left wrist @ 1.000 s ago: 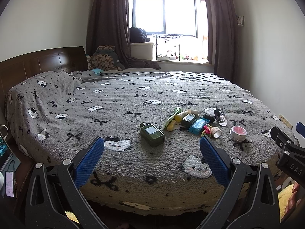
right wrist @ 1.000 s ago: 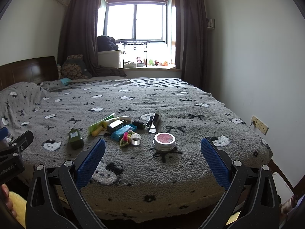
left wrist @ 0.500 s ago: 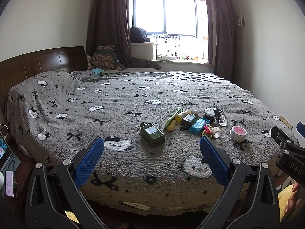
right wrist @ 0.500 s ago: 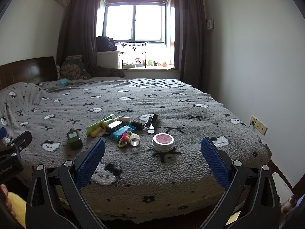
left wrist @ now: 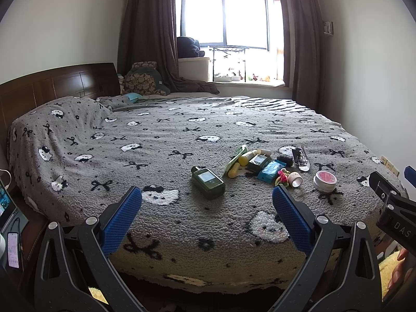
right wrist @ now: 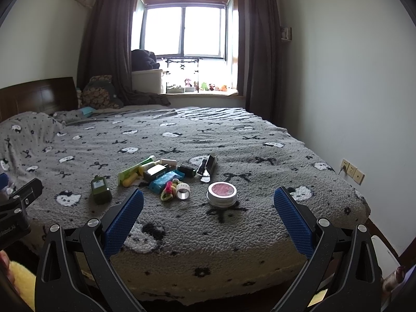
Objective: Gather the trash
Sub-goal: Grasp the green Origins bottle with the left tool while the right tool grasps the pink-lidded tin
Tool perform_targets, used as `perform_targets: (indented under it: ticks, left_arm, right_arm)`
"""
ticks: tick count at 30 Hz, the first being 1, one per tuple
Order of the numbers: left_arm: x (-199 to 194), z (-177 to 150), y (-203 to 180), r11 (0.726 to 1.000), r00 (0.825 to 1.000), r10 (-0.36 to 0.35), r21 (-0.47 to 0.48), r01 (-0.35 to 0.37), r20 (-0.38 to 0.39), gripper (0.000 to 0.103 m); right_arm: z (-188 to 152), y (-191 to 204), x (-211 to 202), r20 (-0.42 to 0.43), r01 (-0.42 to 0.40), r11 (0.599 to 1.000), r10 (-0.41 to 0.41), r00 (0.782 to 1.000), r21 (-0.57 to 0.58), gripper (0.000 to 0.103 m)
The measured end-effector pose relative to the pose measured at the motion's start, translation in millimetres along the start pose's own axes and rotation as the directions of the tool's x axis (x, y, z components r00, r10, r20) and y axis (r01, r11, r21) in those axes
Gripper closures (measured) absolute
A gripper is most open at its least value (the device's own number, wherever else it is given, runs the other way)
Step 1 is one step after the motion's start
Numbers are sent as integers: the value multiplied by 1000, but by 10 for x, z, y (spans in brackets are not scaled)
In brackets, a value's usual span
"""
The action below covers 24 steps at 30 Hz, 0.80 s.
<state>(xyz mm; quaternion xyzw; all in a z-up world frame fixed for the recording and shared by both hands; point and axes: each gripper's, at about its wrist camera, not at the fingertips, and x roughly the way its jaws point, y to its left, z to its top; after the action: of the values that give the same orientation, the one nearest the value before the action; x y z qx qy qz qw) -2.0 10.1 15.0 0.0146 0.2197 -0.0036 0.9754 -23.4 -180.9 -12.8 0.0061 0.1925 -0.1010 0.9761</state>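
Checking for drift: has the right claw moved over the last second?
Yes, slightly: the round tin has slid leftward in its view relative to the frame, so the right claw panned slightly right.

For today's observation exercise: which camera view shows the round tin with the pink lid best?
The right wrist view: the round tin lies near centre, lid and metal side clear. In the left wrist view it sits smaller, far right.

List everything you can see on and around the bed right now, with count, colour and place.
bed: one, grey blanket, fills the room
green bottle: one, dark green, apart, left of the pile
round tin: one, silver with pink lid, right of the pile
blue packet: one, in the pile
tape roll: one, pale, beside the hair ties
window: one, bright, far wall
left tool: open, empty
right tool: open, empty
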Motion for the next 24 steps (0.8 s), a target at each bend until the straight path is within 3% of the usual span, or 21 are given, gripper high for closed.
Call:
perform_targets:
  ticks: [9, 14, 24]
  left_arm:
    - [120, -56, 25, 1000, 1000, -24, -4, 24, -14, 8]
    - [309, -153, 20, 1000, 999, 1, 10, -1, -42, 8]
    - [884, -382, 75, 999, 987, 35, 40, -29, -155, 8]
  right_arm:
    - [-72, -34, 86, -27, -36, 999, 36, 999, 16, 3]
    - [-158, -61, 275, -65, -25, 1000, 26, 998, 16, 3]
    - [-357, -293, 762, -164, 3, 999, 5, 986, 47, 3]
